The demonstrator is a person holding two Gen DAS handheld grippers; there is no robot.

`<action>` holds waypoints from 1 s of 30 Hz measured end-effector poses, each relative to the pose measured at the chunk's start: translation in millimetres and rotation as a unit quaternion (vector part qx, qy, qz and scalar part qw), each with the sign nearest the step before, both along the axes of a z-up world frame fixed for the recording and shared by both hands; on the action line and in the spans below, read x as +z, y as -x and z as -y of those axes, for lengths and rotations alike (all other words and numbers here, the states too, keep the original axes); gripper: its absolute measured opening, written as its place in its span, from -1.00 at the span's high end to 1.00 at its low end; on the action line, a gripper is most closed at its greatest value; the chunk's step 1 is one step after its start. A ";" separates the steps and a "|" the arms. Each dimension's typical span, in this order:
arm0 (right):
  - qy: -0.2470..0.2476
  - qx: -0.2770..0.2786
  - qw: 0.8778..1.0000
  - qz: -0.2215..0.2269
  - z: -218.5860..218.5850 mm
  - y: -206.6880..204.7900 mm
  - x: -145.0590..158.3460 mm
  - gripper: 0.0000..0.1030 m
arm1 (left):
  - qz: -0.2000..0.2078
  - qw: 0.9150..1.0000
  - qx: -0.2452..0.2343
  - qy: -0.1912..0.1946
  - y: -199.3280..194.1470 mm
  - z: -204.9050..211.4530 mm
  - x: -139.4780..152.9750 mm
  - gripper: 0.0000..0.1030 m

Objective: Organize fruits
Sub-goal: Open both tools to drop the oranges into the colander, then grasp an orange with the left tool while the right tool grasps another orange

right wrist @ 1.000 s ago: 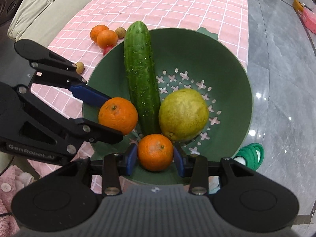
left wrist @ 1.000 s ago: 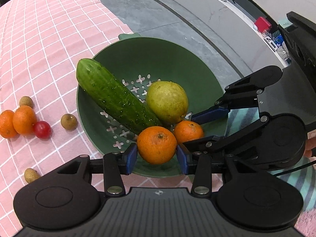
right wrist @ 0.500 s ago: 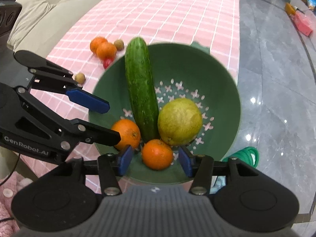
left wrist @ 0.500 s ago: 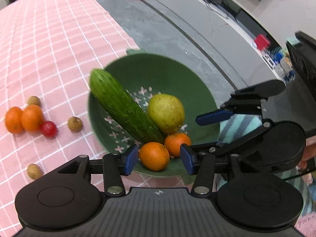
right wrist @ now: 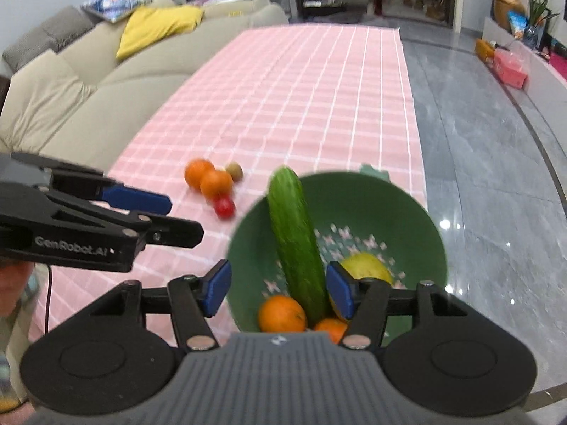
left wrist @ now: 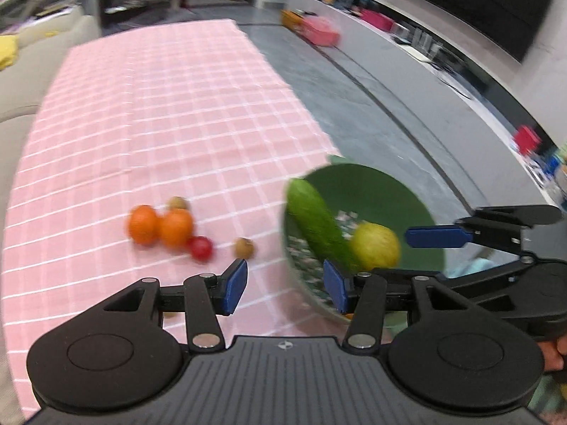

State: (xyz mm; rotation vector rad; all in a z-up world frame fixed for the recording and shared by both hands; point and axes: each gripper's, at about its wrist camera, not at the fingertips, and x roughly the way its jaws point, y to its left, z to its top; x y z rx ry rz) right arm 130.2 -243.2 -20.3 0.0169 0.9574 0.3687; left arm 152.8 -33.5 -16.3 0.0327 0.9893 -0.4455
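Fruit split between two places: cucumber (right wrist: 296,241), pear (right wrist: 365,265) and two oranges (right wrist: 281,313) gathered in green colander (right wrist: 407,219) at table (right wrist: 301,99) edge, likely to keep round pieces from rolling. Two more oranges (left wrist: 159,226), red tomato (left wrist: 200,248) and small brown fruits (left wrist: 243,247) loose on pink cloth, apparently awaiting collection. Left hand-held gripper (left wrist: 285,285) released, empty, angled toward loose cluster. Right hand-held gripper (right wrist: 278,288) released too, hovering above colander, grasping nothing.

Four oranges (right wrist: 281,313), one cucumber (right wrist: 296,244), one pear (right wrist: 366,267)
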 end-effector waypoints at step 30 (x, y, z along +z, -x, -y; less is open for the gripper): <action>0.087 0.125 0.986 0.064 -130.4 -71.3 -44.1 0.14 | -0.006 0.980 0.189 0.065 -33.8 -120.0 -52.5 -0.13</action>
